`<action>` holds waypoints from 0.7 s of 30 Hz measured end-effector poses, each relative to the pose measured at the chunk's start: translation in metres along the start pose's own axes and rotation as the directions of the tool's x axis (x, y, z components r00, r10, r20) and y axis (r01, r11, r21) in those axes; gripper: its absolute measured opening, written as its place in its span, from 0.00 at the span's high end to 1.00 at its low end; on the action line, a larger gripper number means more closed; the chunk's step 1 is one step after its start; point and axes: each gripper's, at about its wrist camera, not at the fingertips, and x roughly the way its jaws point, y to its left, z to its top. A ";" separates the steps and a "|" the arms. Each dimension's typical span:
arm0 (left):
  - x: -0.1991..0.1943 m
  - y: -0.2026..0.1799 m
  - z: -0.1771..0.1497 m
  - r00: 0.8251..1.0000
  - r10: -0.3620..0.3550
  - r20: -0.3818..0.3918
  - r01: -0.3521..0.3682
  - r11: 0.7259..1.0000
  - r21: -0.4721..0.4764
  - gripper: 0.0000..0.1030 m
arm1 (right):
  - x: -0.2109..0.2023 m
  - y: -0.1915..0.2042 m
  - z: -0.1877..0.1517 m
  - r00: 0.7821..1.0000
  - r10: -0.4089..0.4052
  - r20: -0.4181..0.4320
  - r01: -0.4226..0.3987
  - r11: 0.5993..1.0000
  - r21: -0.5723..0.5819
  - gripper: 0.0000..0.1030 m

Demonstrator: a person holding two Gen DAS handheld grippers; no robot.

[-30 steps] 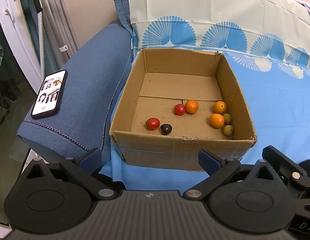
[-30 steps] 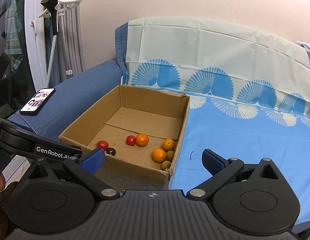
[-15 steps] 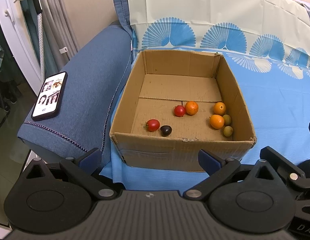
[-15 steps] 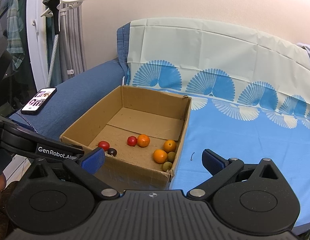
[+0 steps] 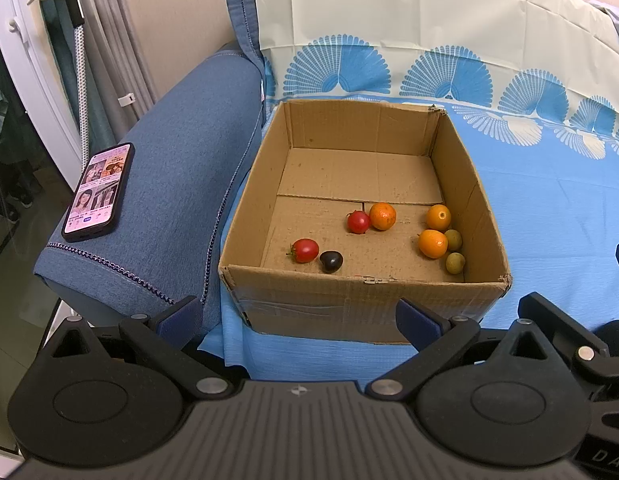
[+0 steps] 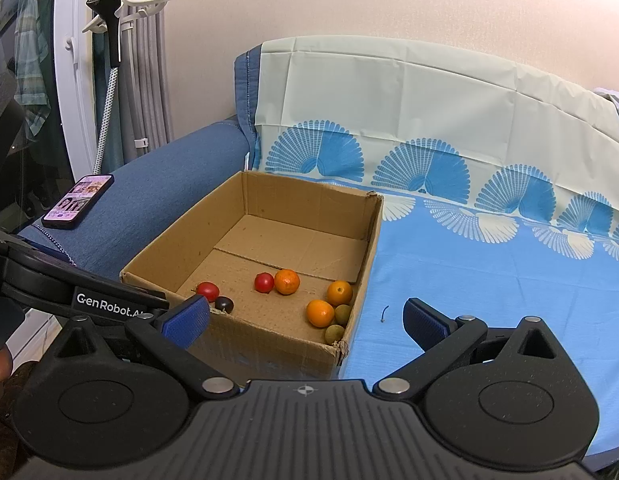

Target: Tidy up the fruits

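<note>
Both the left gripper (image 5: 297,318) and right gripper (image 6: 305,316) gape empty; only the right view shows a stem (image 6: 384,313) beside the box (image 6: 269,344).

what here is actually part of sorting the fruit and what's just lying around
Part of the job:
cardboard box
red fruits
dark fruit
orange fruits
green fruits
left gripper, open
right gripper, open

Just lying about:
phone on the sofa arm
small dark bit on the blue sheet

We are seeing the cardboard box (image 5: 361,304) lying open-topped, its far half bare; the near wall is blocking a low approach, the sofa armrest (image 5: 169,200) crowding its left.
</note>
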 end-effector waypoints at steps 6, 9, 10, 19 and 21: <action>0.000 -0.001 0.000 1.000 -0.001 0.002 0.001 1.000 0.004 0.00 | -0.001 -0.001 0.000 1.000 0.001 0.000 -0.001 1.000 -0.001 0.01; 0.000 -0.001 0.000 1.000 -0.001 0.001 0.001 1.000 0.003 0.00 | -0.001 -0.001 0.001 1.000 0.001 0.001 -0.001 1.000 -0.002 0.01; 0.000 -0.001 0.000 1.000 -0.001 0.002 0.001 1.000 0.003 0.00 | 0.000 -0.001 0.000 1.000 0.001 0.000 -0.001 1.000 -0.001 0.01; 0.000 -0.001 0.000 1.000 -0.001 0.002 0.001 1.000 0.005 0.00 | 0.000 -0.001 0.000 1.000 0.001 0.000 -0.001 1.000 -0.001 0.01; 0.000 -0.001 -0.001 1.000 -0.001 0.001 0.001 1.000 0.005 0.00 | 0.000 -0.001 0.000 1.000 0.001 0.000 -0.001 1.000 -0.001 0.01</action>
